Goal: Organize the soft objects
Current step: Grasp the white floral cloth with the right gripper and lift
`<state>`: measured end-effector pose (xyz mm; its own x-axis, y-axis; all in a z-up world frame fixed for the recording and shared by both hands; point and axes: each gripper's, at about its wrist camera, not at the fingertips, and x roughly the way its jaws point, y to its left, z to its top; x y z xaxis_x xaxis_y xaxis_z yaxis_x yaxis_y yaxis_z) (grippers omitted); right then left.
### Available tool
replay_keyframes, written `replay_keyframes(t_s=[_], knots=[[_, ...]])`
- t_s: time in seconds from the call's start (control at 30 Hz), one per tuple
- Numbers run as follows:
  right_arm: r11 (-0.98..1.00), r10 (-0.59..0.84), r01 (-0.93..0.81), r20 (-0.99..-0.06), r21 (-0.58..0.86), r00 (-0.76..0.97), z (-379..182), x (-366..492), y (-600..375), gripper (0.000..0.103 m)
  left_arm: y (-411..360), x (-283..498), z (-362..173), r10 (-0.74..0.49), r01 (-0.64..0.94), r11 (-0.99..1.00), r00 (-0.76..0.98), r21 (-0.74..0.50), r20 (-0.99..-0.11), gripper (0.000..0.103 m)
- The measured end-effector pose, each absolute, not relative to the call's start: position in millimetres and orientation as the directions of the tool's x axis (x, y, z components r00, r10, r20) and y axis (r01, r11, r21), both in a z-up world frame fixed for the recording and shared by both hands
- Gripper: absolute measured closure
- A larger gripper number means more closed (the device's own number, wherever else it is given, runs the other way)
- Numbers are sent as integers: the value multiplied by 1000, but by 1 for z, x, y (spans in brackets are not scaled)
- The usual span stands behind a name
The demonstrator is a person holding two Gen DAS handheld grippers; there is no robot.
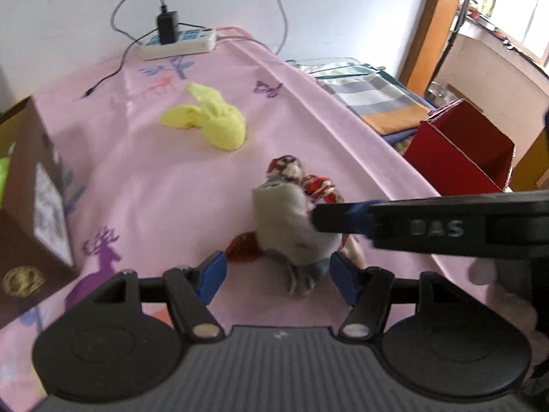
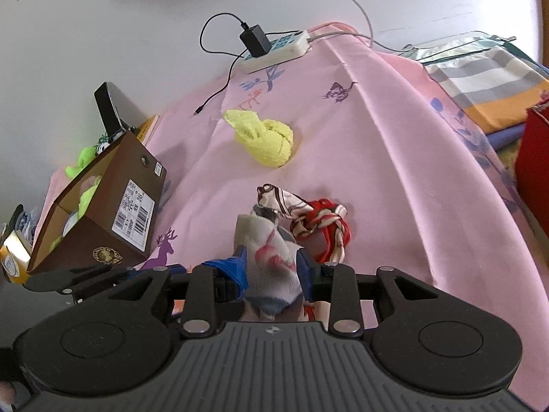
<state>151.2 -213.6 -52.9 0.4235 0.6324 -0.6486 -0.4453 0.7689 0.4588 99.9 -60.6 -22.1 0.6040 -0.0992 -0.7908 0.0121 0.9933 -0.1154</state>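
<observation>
A white sock with pink marks (image 2: 271, 267) is clamped between my right gripper's (image 2: 272, 267) blue fingertips, just above the pink cloth. In the left wrist view the same sock (image 1: 291, 230) hangs between my open left gripper (image 1: 278, 274) fingers, with my right gripper reaching in from the right and pinching it. A red and white patterned scarf (image 2: 319, 219) lies bunched behind the sock. A yellow fuzzy sock bundle (image 2: 267, 139) lies farther back on the cloth.
A brown shoebox (image 2: 113, 213) holding green and yellow soft things stands at the left. A power strip (image 2: 274, 51) with a black charger sits at the back. A red box (image 1: 459, 151) and folded striped cloths (image 1: 374, 99) are off the right edge.
</observation>
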Motion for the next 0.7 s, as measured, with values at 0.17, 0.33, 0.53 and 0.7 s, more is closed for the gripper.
replay_keyframes(t_s=[0.17, 0.33, 0.53, 0.7], knots=[[752, 647, -464, -659, 469, 382, -61, 165, -204, 88, -66, 117, -37, -89, 28, 995, 602, -91, -793, 35], [745, 649, -483, -665, 459, 370, -63, 168, -199, 86, -60, 126, -44, -139, 31, 988, 601, -151, -787, 39], [748, 649, -464, -670, 475, 361, -65, 170, -198, 85, -63, 126, -44, -157, 54, 986, 599, -155, -786, 49], [745, 651, -469, -672, 475, 352, -62, 166, -196, 87, -61, 119, -41, -160, 72, 987, 598, -146, -785, 52]])
